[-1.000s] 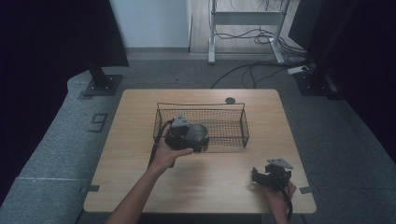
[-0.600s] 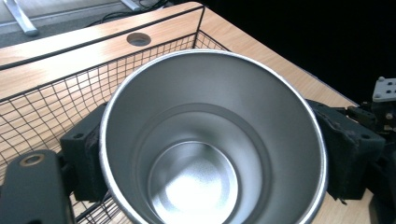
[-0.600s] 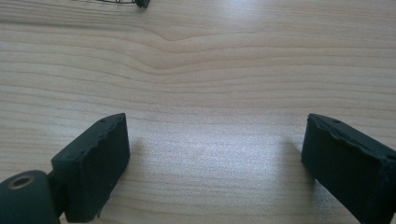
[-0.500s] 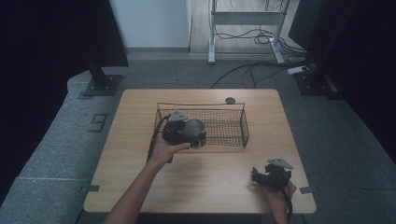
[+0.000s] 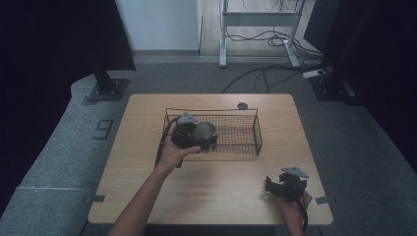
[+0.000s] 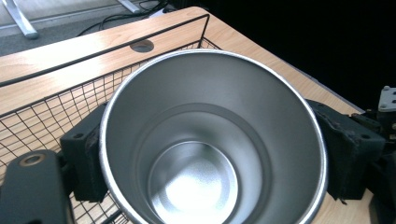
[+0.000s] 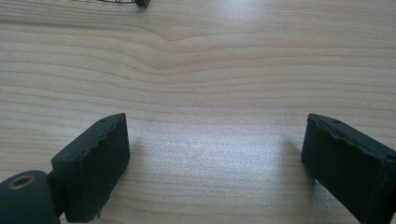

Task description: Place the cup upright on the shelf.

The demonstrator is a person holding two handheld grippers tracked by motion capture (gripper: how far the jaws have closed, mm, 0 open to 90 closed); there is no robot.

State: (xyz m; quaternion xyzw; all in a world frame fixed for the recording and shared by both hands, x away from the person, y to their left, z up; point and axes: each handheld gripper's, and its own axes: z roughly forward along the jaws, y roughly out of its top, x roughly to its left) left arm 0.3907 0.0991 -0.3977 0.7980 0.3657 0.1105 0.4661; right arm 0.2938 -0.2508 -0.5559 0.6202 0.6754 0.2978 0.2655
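The left gripper (image 5: 193, 135) is clamping a steel cup (image 6: 212, 140) between its 2 jaws, over the wire basket's (image 5: 241, 142) left end; the right gripper (image 7: 215, 158) is sitting wide open, empty.

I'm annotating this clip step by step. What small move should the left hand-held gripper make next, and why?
Probably lower the steel cup into the wire basket and let go. The left hand-held gripper is shut on the cup at the basket's left end, and the basket floor beside it looks bare. The right hand-held gripper rests open on the table.
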